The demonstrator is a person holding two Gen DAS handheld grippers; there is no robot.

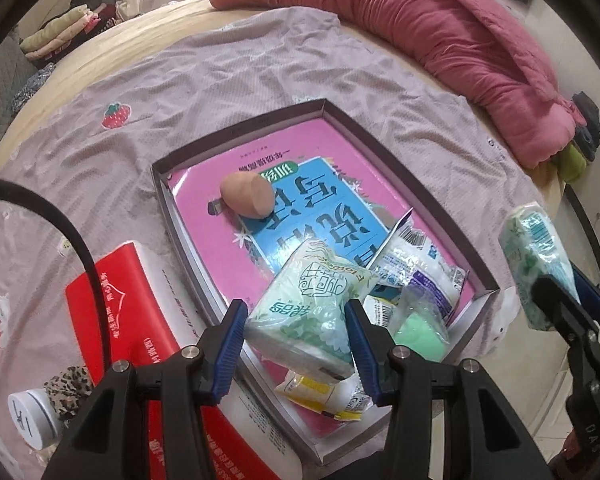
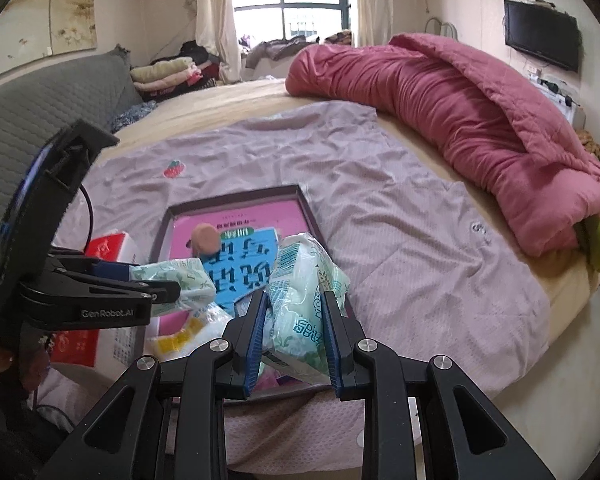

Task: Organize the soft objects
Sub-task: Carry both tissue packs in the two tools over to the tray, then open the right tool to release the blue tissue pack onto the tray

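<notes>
My left gripper [image 1: 296, 312] is shut on a green-and-white tissue pack [image 1: 308, 292], held just above the near end of a shallow box [image 1: 240, 128]. A pink and blue book [image 1: 332, 200] lines the box. On it lie a beige makeup sponge [image 1: 246, 194], a white packet [image 1: 416, 264], a bagged green sponge [image 1: 418, 330] and a yellow packet [image 1: 324, 394]. My right gripper [image 2: 294, 300] is shut on a second tissue pack [image 2: 304, 280], near the box's [image 2: 236, 196] right edge. Each view shows the other gripper [image 1: 560, 292] [image 2: 156, 280] with its pack [image 1: 534, 240] [image 2: 184, 280].
The box lies on a mauve cloth [image 1: 220, 80] spread over a round bed. A red tissue box [image 1: 128, 308] sits left of it, with a white jar [image 1: 32, 420] and a leopard scrunchie [image 1: 68, 388] nearer. A rolled pink quilt [image 2: 460, 112] lines the bed's far right.
</notes>
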